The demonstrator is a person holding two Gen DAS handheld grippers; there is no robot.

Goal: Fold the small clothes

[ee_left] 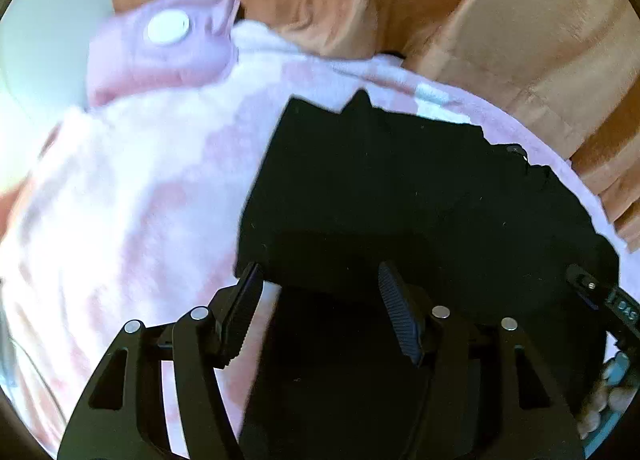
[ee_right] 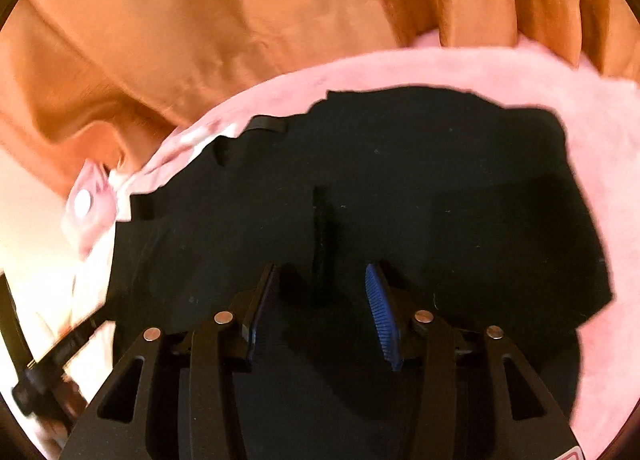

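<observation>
The left gripper (ee_left: 320,272) hangs over the near left part of a black garment (ee_left: 400,188), its fingers (ee_left: 396,300) spread apart with nothing pinched between them; the left finger sits at the garment's left edge, where black cloth gives way to the pink-and-white blanket (ee_left: 140,200) beneath. The pads do not press on the cloth.

The right gripper (ee_right: 320,280) hovers over the middle of the same black garment (ee_right: 400,180). Its blue-ribbed fingers (ee_right: 380,312) stand somewhat apart, and no fold of cloth is caught between them. A narrow upright ridge of black fabric rises just beyond the gap, closer to the left finger.

The garment lies spread flat and takes up most of the near half of both views. Its far edge is ragged and uneven, with a small tab or loop (ee_right: 266,124) showing at the far left in the right wrist view. All around it the blanket (ee_right: 560,108) shows as a pale border, widest on the left in the left wrist view.

At the far left of the blanket lies a pink fabric piece (ee_left: 160,44) bearing a round white disc (ee_left: 168,26). Beyond the blanket rises folded orange-brown cloth (ee_left: 480,20), draped in broad pleats. At the near right edge of the left wrist view, part of the other gripper's body and some fingertips of a person's hand (ee_left: 608,396) show.
</observation>
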